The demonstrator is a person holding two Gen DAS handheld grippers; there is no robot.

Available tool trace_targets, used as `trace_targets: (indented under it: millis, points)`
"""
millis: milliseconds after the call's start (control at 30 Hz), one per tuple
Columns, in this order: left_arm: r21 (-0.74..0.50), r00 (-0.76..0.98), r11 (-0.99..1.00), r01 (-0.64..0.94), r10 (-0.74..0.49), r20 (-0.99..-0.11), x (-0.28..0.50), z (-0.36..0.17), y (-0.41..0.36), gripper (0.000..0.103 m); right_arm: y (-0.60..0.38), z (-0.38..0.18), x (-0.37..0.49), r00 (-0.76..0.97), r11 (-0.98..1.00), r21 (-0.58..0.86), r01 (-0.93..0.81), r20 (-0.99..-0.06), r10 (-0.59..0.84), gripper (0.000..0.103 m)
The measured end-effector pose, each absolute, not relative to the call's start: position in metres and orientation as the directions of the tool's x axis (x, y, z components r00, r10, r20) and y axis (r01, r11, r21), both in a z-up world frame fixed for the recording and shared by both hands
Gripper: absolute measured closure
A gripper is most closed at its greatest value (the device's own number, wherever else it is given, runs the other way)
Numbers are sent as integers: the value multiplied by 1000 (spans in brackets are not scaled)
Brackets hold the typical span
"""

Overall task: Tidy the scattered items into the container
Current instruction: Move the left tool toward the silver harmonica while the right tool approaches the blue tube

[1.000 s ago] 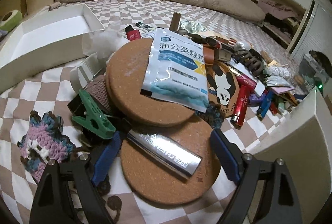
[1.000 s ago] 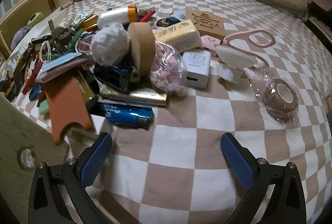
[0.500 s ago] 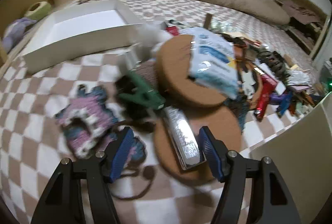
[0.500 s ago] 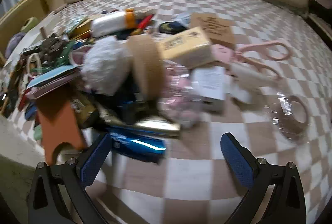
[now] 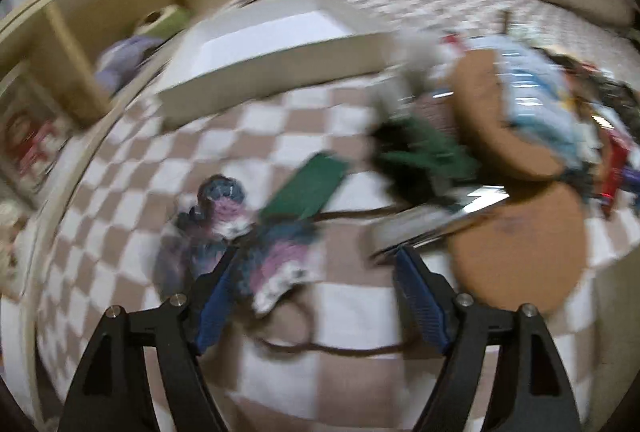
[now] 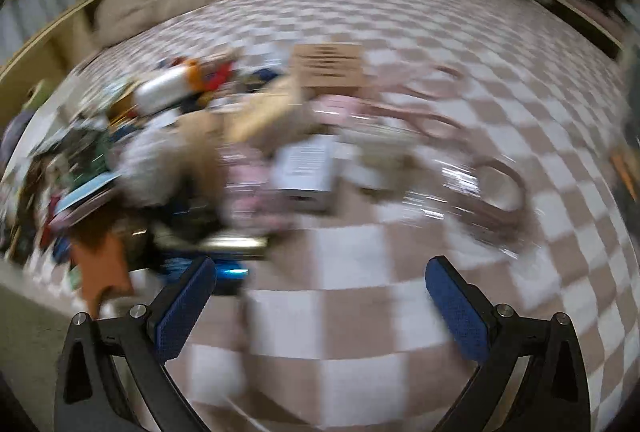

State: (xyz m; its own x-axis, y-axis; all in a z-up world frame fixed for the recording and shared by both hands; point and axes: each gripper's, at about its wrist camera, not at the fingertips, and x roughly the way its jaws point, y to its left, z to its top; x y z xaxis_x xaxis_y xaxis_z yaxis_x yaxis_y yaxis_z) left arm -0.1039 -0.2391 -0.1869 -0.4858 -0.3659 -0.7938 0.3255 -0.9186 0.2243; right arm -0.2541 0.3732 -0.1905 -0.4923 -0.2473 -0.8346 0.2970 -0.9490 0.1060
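The clutter lies heaped on the bed (image 5: 352, 308), so the white box (image 5: 280, 47) sits just beyond it within easy reach, and looks empty. The left gripper (image 5: 316, 296) hangs wide, holding nothing, its left pad at a crochet piece (image 5: 256, 252). The right gripper (image 6: 320, 296) gapes wide and empty over bare sheet, right of the pile

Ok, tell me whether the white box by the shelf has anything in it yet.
Empty, as far as shows: the white box has a bare white floor in the blurred left wrist view. Its near inside corner is hidden behind the front wall.
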Motion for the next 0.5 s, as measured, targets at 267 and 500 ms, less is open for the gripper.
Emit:
trace_targets:
  millis: [267, 500]
  points:
    - [3, -555, -920, 391, -238, -797, -88, -173, -269, 24, 336, -190, -270, -418, -922, 210, 326, -843, -339, 0]
    - [-20, -556, -914, 405, -228, -800, -89, -171, -262, 24, 328, -211, -275, -396, -928, 209, 308, -859, -325, 0]
